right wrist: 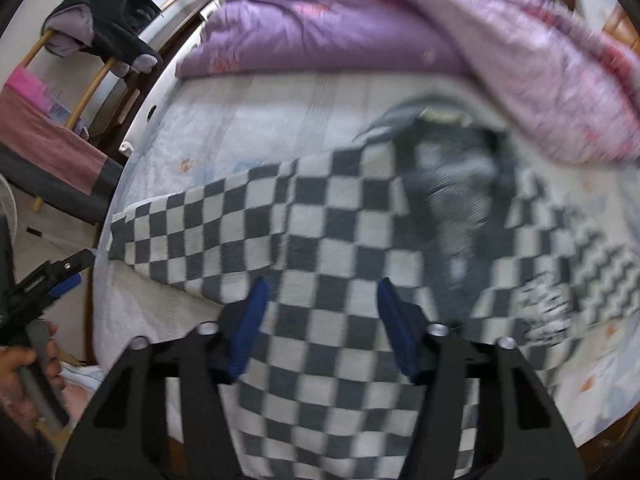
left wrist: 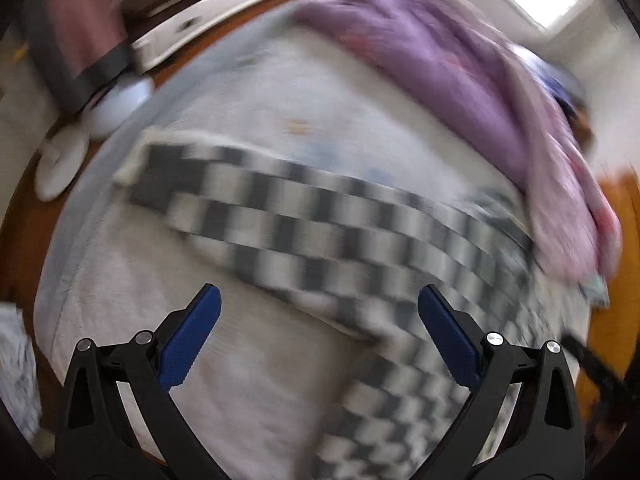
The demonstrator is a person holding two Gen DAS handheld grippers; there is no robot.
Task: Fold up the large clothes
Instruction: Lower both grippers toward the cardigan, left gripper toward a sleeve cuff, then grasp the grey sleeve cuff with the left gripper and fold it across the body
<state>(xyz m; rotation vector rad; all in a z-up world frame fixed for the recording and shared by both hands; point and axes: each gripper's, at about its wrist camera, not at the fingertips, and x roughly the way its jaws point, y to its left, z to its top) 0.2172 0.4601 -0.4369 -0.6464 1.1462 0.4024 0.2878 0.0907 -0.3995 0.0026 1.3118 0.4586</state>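
Note:
A grey-and-white checkered garment [right wrist: 320, 240] lies spread on the white bed sheet [right wrist: 224, 136], one sleeve stretched to the left and its dark grey inner lining [right wrist: 456, 200] showing near the collar. My right gripper [right wrist: 320, 292] is open and empty, just above the garment's body. My left gripper [left wrist: 320, 300] is open and empty, over the sheet beside the checkered sleeve [left wrist: 304, 224]; the left wrist view is blurred. The left gripper also shows at the left edge of the right wrist view [right wrist: 60, 276], held in a hand.
A purple and pink quilt [right wrist: 360, 28] is heaped at the far side of the bed. A wooden rack with dark clothes [right wrist: 108, 24] and a pink cloth [right wrist: 44, 132] stands left of the bed. White slippers [left wrist: 60, 160] lie on the floor.

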